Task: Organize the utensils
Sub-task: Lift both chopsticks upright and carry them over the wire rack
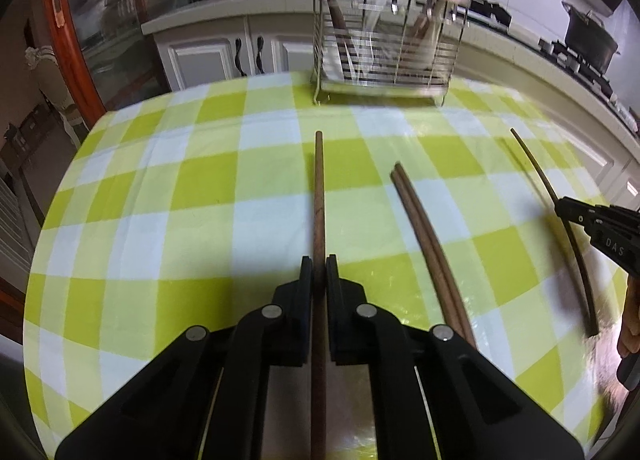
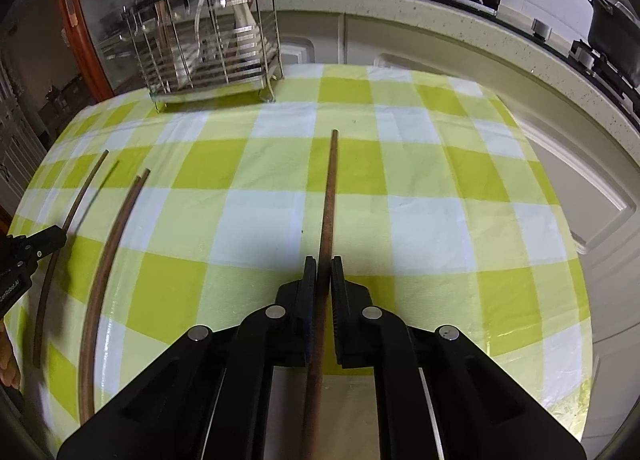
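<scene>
left gripper (image 1: 319, 264) clenching one chopstick (image 1: 319, 188), right gripper (image 2: 323, 266) clenching another chopstick (image 2: 328, 196), pair (image 1: 420, 228) lying between on table (image 1: 160, 188), rack (image 1: 384, 40) standing at 12 o'clock

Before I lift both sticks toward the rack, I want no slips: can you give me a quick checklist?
1. Left hand-held gripper shut on its brown wooden chopstick: ok.
2. Right hand-held gripper shut on its own brown chopstick: ok.
3. Pair of brown chopsticks left lying on the green checked tablecloth, apart from both grips: ok.
4. Wire utensil rack upright at the table's far edge: ok.
5. Free slot in the rack: cannot tell, blurred.
</scene>
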`<action>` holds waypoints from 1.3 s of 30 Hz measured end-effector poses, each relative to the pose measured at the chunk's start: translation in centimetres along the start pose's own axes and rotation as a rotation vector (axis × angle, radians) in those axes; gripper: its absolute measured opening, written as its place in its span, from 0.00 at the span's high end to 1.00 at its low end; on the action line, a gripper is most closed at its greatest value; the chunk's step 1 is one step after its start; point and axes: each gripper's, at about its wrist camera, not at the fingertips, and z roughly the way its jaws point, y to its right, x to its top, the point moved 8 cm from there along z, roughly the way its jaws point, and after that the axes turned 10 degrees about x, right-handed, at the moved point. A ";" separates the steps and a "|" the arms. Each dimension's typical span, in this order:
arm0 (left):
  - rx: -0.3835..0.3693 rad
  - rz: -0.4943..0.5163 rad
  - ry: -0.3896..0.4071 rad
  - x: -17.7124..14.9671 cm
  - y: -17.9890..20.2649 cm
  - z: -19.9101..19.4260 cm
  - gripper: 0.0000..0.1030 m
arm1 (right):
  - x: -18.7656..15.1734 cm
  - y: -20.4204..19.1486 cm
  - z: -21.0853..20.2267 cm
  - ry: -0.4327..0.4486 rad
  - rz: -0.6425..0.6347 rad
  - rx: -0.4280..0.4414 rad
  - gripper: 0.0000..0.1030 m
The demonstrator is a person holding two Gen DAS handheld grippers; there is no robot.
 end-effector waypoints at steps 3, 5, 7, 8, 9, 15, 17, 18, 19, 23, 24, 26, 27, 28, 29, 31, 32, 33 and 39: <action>-0.013 -0.026 0.037 1.0 -0.3 -1.1 0.93 | 0.7 -0.2 -1.3 0.029 0.000 0.005 0.92; -0.018 -0.041 0.059 1.6 -0.5 -1.9 0.93 | 1.2 -0.3 -2.0 0.045 -0.003 0.009 0.92; -0.026 -0.060 0.085 2.3 -0.8 -2.8 0.93 | 1.8 -0.5 -3.0 0.065 -0.007 0.013 0.92; -0.031 -0.066 0.093 2.5 -0.9 -3.2 0.93 | 2.0 -0.6 -3.4 0.073 -0.009 0.013 0.92; -0.034 -0.074 0.105 2.9 -1.0 -3.8 0.93 | 2.3 -0.8 -4.0 0.086 -0.013 0.014 0.92; -0.030 -0.096 0.166 4.5 -1.8 -6.5 0.93 | 3.7 -1.2 -7.0 0.152 -0.022 0.019 0.93; -0.029 -0.104 0.183 4.9 -2.1 -7.3 0.93 | 4.1 -1.3 -8.0 0.171 -0.024 0.020 0.93; -0.028 -0.107 0.190 5.1 -2.3 -7.7 0.93 | 4.3 -1.4 -8.6 0.184 -0.028 0.017 0.93; -0.027 -0.108 0.200 5.4 -2.3 -8.1 0.93 | 4.4 -1.5 -9.0 0.192 -0.031 0.016 0.93; -0.026 -0.114 0.219 5.8 -2.4 -9.2 0.93 | 4.9 -1.6 -10.2 0.217 -0.036 0.019 0.93; -0.025 -0.115 0.224 5.8 -2.4 -9.5 0.93 | 5.0 -1.6 -10.4 0.220 -0.037 0.019 0.93; -0.025 -0.119 0.232 6.0 -2.5 -9.9 0.93 | 5.0 -1.6 -10.7 0.225 -0.036 0.019 0.93; -0.024 -0.122 0.238 6.0 -2.5 -10.1 0.94 | 5.0 -1.6 -10.8 0.226 -0.036 0.019 0.93; -0.023 -0.124 0.245 6.2 -2.6 -10.3 0.94 | 5.0 -1.6 -10.9 0.229 -0.036 0.019 0.93; -0.023 -0.125 0.248 6.2 -2.5 -10.5 0.93 | 5.0 -1.6 -11.0 0.230 -0.036 0.019 0.93; -0.020 -0.125 0.253 6.3 -2.5 -10.8 0.93 | 5.0 -1.6 -11.1 0.234 -0.035 0.018 0.93; -0.021 -0.125 0.255 6.3 -2.5 -10.9 0.93 | 5.0 -1.6 -11.2 0.235 -0.036 0.019 0.93; -0.021 -0.124 0.256 6.3 -2.5 -10.9 0.94 | 5.0 -1.6 -11.3 0.236 -0.036 0.019 0.93; -0.017 -0.125 0.265 6.6 -2.4 -11.2 0.94 | 5.3 -1.8 -11.7 0.249 -0.036 0.018 0.93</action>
